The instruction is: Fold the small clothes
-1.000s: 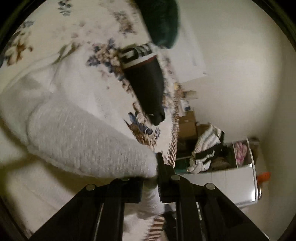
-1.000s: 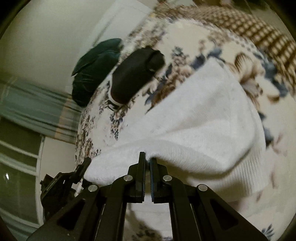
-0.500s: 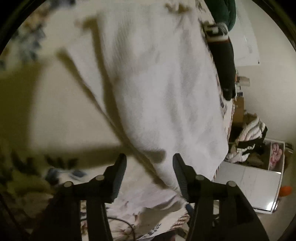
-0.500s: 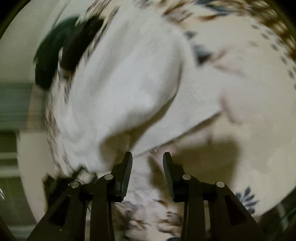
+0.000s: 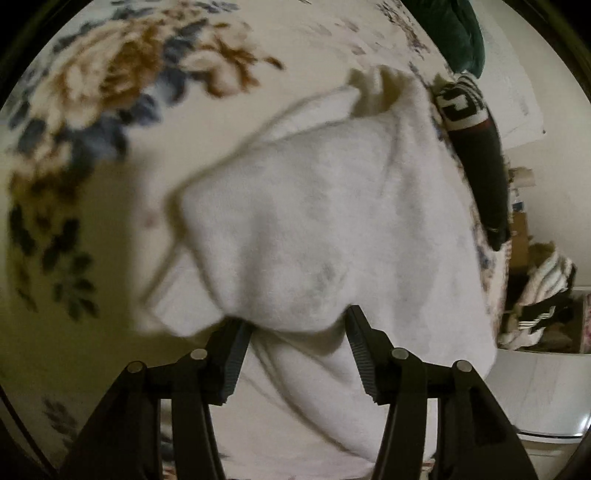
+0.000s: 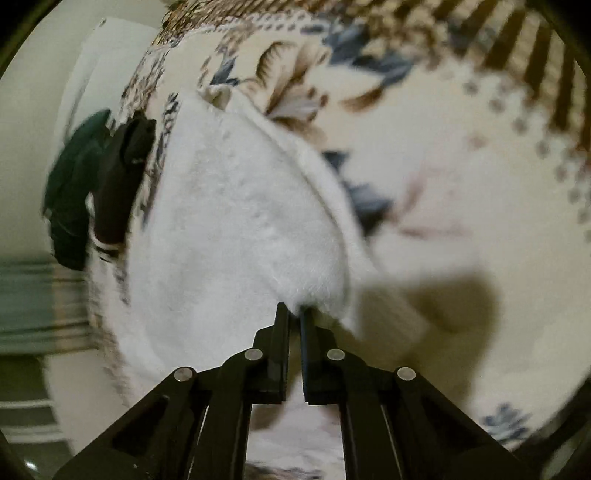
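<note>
A white knitted garment lies on the flowered bed cover, one layer folded over another. My left gripper is open, its fingers either side of a fold of the garment at its near edge. In the right wrist view the same white garment fills the middle. My right gripper is shut on the garment's near corner.
A black garment with a striped band and a dark green one lie at the bed's far side; both also show in the right wrist view, black and green. A pile of clothes sits beside the bed.
Both grippers let go of the garment half a second ago. The right has since shut on its near corner. The left stays open and has come closer to the folded edge.
</note>
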`<state>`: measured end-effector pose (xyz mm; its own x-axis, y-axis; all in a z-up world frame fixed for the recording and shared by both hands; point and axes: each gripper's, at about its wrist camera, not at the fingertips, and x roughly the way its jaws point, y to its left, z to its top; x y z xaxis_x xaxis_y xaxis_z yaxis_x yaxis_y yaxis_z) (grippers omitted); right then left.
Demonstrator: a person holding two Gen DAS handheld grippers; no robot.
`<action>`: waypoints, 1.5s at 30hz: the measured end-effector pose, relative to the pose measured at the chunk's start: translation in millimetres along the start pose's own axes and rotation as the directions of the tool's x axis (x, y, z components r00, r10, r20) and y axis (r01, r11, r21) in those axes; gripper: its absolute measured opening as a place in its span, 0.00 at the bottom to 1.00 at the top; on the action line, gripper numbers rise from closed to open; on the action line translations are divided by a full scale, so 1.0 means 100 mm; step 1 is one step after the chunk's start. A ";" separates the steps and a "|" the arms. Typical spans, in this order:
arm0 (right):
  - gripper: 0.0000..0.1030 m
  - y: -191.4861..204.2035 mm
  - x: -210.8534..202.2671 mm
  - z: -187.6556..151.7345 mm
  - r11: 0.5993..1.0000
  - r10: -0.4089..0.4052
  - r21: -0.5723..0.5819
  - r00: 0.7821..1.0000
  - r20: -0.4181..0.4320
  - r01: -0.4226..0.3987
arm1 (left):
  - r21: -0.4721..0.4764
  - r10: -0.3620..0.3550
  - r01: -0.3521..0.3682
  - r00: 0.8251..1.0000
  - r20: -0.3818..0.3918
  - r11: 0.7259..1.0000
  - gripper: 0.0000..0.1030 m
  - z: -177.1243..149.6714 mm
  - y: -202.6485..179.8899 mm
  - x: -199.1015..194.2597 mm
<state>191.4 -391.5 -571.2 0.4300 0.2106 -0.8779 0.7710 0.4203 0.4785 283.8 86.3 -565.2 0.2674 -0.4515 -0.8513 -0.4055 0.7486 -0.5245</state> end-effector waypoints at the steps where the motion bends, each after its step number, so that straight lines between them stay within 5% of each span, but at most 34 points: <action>1: 0.05 -0.06 -0.03 -0.01 1.000 -0.025 -0.002 1.000 0.000 0.025 | -0.020 -0.009 0.009 1.000 -0.010 1.000 0.48 -0.01 0.07 -0.02; 3: 0.05 -0.17 0.01 0.00 0.999 -0.045 -0.002 0.998 -0.036 0.045 | -0.031 -0.007 0.006 1.000 -0.026 0.999 0.49 -0.04 0.10 -0.09; 7: 0.11 -0.20 -0.06 0.06 0.999 0.041 0.016 0.997 -0.069 -0.040 | 0.029 0.060 -0.059 0.997 -0.054 0.998 0.49 -0.12 -0.11 -0.28; 8: 0.27 -0.23 -0.14 0.06 0.998 0.054 0.023 0.997 -0.057 -0.053 | 0.057 0.070 -0.067 0.997 -0.045 0.996 0.49 -0.15 -0.19 -0.34; 9: 0.55 -0.26 -0.20 0.05 0.998 0.059 0.031 0.997 -0.041 -0.058 | 0.103 0.086 -0.082 0.996 -0.032 0.991 0.49 -0.18 -0.30 -0.40; 11: 0.81 -0.39 -0.29 0.01 0.993 0.104 0.063 0.995 0.010 -0.104 | 0.223 0.116 -0.115 0.993 0.005 0.968 0.49 -0.21 -0.56 -0.45; 12: 0.82 -0.48 -0.27 -0.02 0.986 0.136 0.091 0.991 0.014 -0.137 | 0.285 0.128 -0.132 0.991 0.031 0.949 0.52 -0.23 -0.69 -0.45; 16: 0.82 -0.73 0.03 -0.13 0.948 0.254 0.195 0.967 0.011 -0.251 | 0.451 0.159 -0.192 0.981 0.108 0.872 0.80 -0.26 -1.19 -0.23; 21: 0.82 -0.73 0.13 -0.19 0.865 0.417 0.214 0.887 0.196 -0.454 | 0.520 0.151 -0.169 0.986 0.076 0.837 0.81 -0.24 -1.51 0.24; 25: 0.79 -0.69 0.23 -0.14 0.858 0.423 0.199 0.871 0.249 -0.474 | 0.535 0.209 -0.207 0.976 0.058 0.819 0.81 -0.19 -1.60 0.53; 28: 0.49 -0.67 0.35 -0.08 0.851 0.405 0.223 0.864 0.299 -0.475 | 0.534 0.212 -0.206 0.976 0.051 0.820 0.83 -0.19 -1.56 0.60; 29: 0.23 -0.67 0.35 -0.07 0.854 0.395 0.226 0.867 0.305 -0.469 | 0.536 0.213 -0.207 0.976 0.050 0.819 0.83 -0.18 -1.55 0.61; 30: 0.19 -0.65 0.34 -0.05 0.857 0.387 0.225 0.868 0.310 -0.463 | 0.538 0.213 -0.206 0.976 0.051 0.818 0.83 -0.18 -1.56 0.60; 35: 0.16 -0.31 0.09 -0.05 0.920 0.308 0.137 0.895 0.323 -0.366 | 0.520 0.199 -0.194 0.979 0.045 0.832 0.83 -0.19 -1.53 0.44; 40: 0.15 0.66 -0.41 -0.22 0.969 0.230 -0.172 0.912 0.340 -0.180 | 0.411 0.166 -0.183 0.983 0.077 0.893 0.83 -0.01 -1.20 -0.01; 43: 0.15 1.48 -0.38 -0.50 0.913 0.198 -0.404 0.927 0.320 -0.056 | 0.305 0.173 -0.206 0.976 0.132 0.930 0.83 0.16 -0.79 -0.43; 45: 0.15 2.10 -0.20 -0.84 0.811 0.178 -0.585 0.938 0.297 0.031 | 0.235 0.193 -0.227 0.968 0.158 0.945 0.83 0.25 -0.48 -0.68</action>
<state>304.7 -233.1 -454.9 0.6799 0.0104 -0.7333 0.3638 0.8634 0.3495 306.7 93.3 -481.9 0.3183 -0.2159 -0.9231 -0.2388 0.9241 -0.2985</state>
